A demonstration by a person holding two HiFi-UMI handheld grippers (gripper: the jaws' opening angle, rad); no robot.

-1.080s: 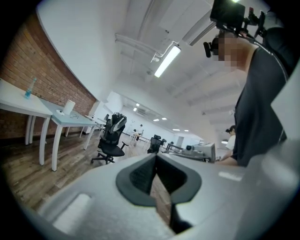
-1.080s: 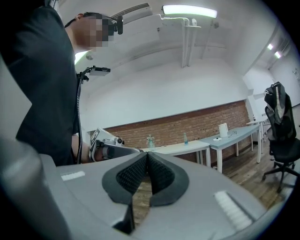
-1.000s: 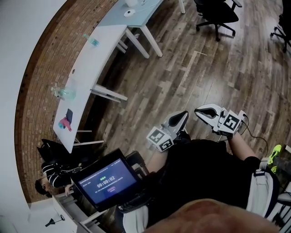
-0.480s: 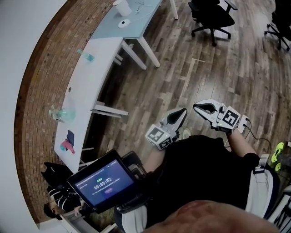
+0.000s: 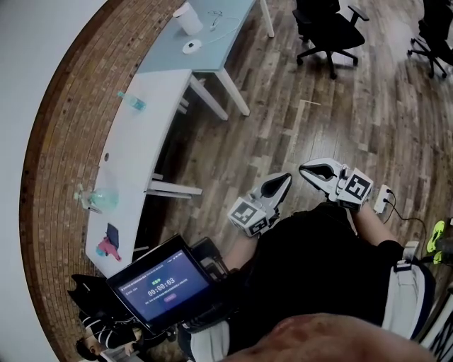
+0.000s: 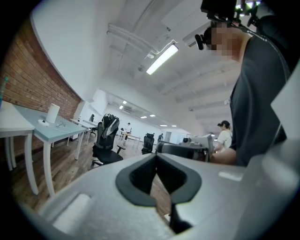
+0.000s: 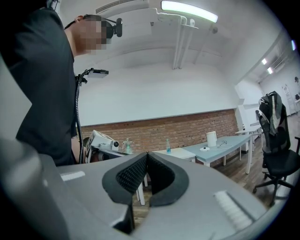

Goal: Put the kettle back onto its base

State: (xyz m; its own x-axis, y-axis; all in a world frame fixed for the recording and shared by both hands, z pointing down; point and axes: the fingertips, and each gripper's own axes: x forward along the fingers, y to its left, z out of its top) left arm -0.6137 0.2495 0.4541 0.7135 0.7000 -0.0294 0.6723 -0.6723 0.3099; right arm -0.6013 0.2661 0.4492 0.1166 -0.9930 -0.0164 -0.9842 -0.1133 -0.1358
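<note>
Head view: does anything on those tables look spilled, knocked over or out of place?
Nothing looks spilled or toppled. Only the kettle is out of place: it stands on the far table beside its round base, not on it.

Head view looks down, gripper views level; all share the desk [image 5: 221, 51].

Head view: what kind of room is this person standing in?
Probably an open-plan office or lab space. Long desks line a brick wall, and black swivel office chairs stand on a wood-plank floor. The left gripper view shows more desks and chairs further back.
</note>
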